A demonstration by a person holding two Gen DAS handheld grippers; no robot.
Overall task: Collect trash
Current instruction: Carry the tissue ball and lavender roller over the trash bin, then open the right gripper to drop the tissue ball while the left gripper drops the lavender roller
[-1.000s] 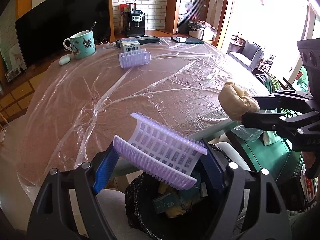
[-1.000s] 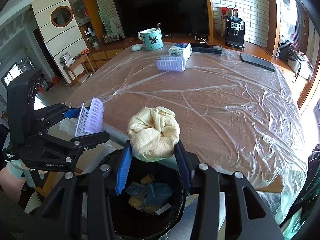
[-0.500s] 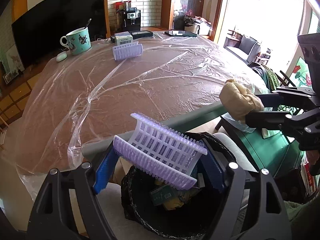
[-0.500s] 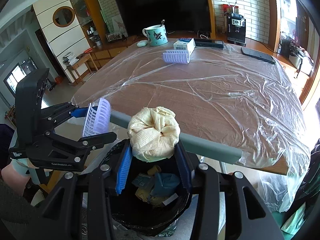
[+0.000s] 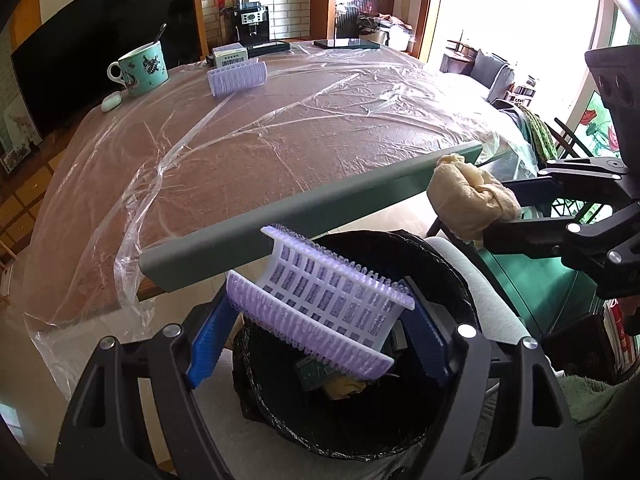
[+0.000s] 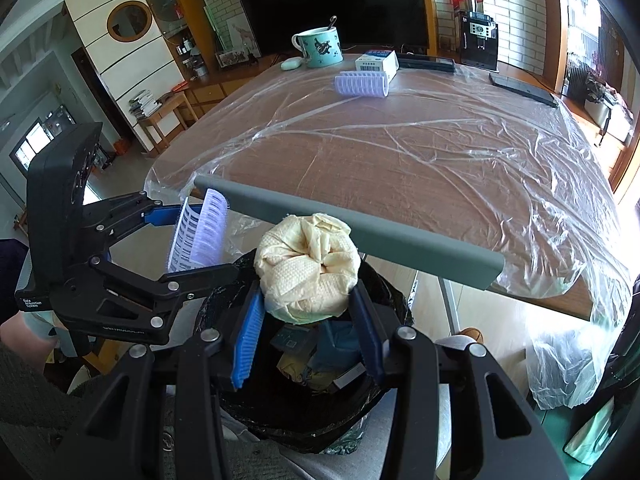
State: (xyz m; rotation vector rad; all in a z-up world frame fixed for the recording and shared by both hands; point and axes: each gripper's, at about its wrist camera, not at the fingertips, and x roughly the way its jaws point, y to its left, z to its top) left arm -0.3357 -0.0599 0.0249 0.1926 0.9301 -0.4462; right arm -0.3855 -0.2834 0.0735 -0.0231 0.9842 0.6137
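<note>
My left gripper (image 5: 320, 320) is shut on a purple and white ridged plastic tray (image 5: 320, 308) and holds it over the black-lined trash bin (image 5: 444, 256). My right gripper (image 6: 308, 308) is shut on a crumpled cream paper towel wad (image 6: 308, 268) above the same bin (image 6: 384, 292), which holds several scraps. Each gripper shows in the other's view: the right gripper (image 5: 500, 212) with the wad (image 5: 468, 200), and the left gripper (image 6: 192, 240) with the tray (image 6: 200, 236). A second purple tray (image 6: 362, 85) lies far back on the table.
The wooden table (image 5: 260, 140) is covered in clear plastic film, and a grey chair back rail (image 6: 340, 228) sits between bin and table. At the far edge stand a teal mug (image 5: 140, 68), a small white box (image 6: 376, 62), an earbud case (image 5: 110, 101) and dark flat devices (image 6: 520, 88).
Both grippers have pulled back from the table and lowered toward the bin, each holding its item. The chair rail now stands in front of the table edge.
</note>
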